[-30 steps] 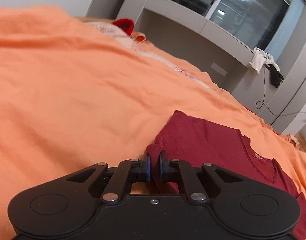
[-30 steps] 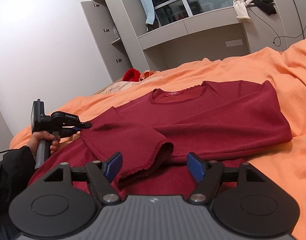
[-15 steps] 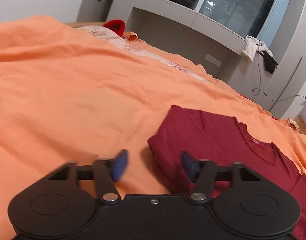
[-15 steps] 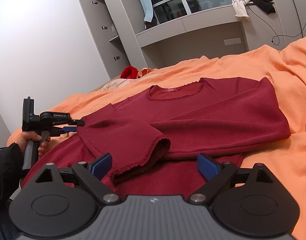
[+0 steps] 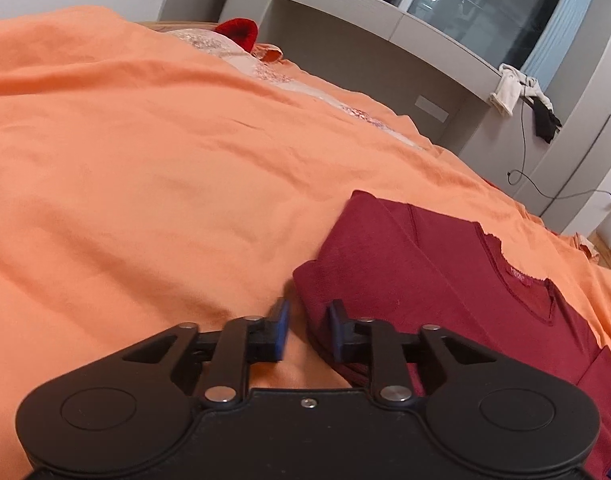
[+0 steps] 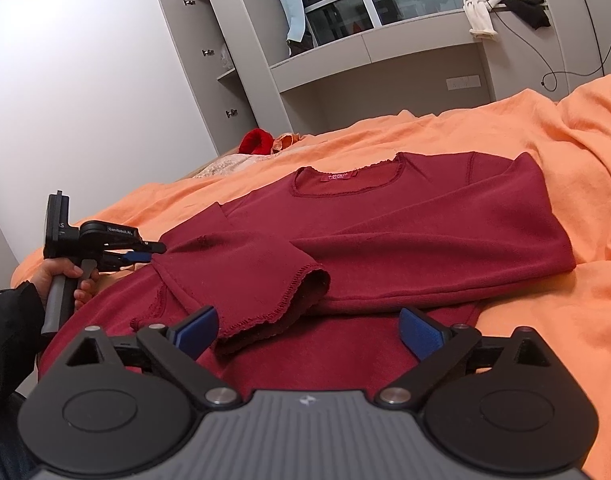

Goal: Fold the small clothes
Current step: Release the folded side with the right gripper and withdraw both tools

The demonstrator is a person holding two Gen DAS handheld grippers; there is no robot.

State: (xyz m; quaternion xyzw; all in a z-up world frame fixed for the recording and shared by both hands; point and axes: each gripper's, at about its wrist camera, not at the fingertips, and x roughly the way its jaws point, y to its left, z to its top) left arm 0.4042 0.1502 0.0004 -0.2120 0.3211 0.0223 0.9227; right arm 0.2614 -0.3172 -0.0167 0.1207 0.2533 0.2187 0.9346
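A dark red long-sleeved shirt lies face up on the orange bed, both sleeves folded across its chest. In the left wrist view its folded left edge reaches in between the fingers of my left gripper. Those jaws are closing with a narrow gap left, and the pads do not press the cloth. The right wrist view shows that left gripper at the shirt's left shoulder, held by a hand. My right gripper is opening wide over the shirt's lower part. The sleeve cuff lies loose between its fingers.
The orange bedsheet spreads wide to the left and is rumpled at the right. A bright red item and pale patterned cloth lie at the bed's far end. White and black garments hang on the grey shelf, with a cable trailing down.
My left gripper let go of the shirt's folded edge, opened, then narrowed again. My right gripper's jaws spread wider around the sleeve cuff, which stays lying on the shirt.
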